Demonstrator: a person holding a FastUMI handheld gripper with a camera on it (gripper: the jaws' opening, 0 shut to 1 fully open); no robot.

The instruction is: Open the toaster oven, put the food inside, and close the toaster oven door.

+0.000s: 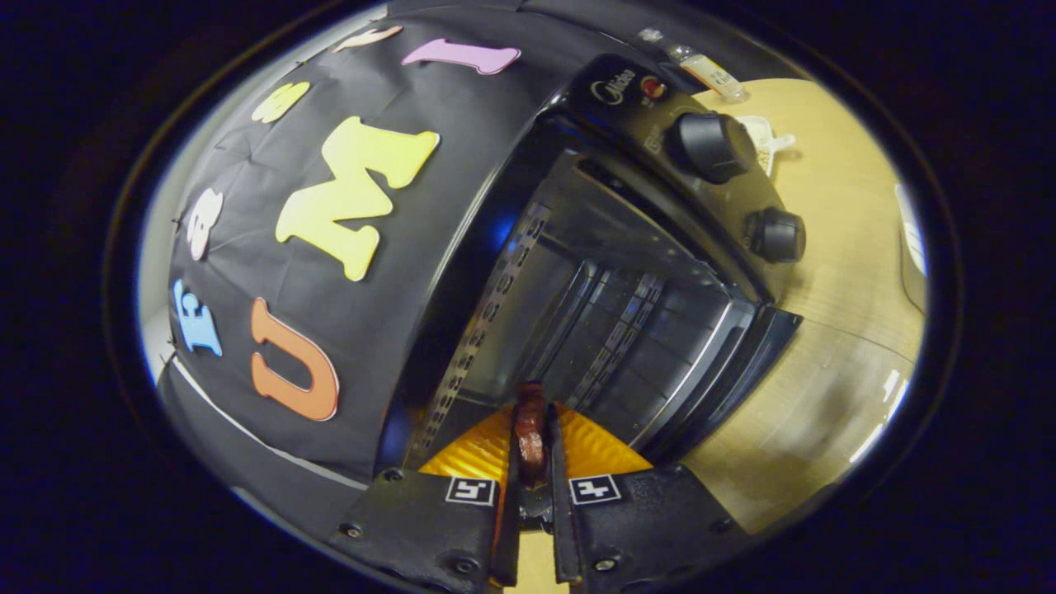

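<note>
The food (530, 429) is a small, dark reddish-brown piece, maybe a bit of sausage or meat, and it sits pinched between the two fingers of the gripper (532, 450). The fingers are drawn close together with only the piece between them, and both seem to press on its sides, so the grip looks firm. The piece stands out a little beyond the fingertips, toward the oven.

Just ahead of it is the toaster oven (610, 272), seen tilted because the gripper is turned. Its door (734, 363) is already down and open, lying toward the wooden table (833, 330), so the first step of the task looks finished. The dark inside of the oven is in plain sight, with ribbed walls and rails for a tray. A strip of metal with many small holes (483, 330) runs along one side of the opening. I cannot tell whether a rack or tray is inside.

On the front panel beside the opening are two round knobs (711, 147), one near the other, with a small red light close to the upper one.

As I judge it, the task is about at its middle. The food is held at the mouth of the oven but is not yet set down inside. What is left is to carry it in, let it go on a flat place, pull the gripper back, and then lift the door shut.
</note>
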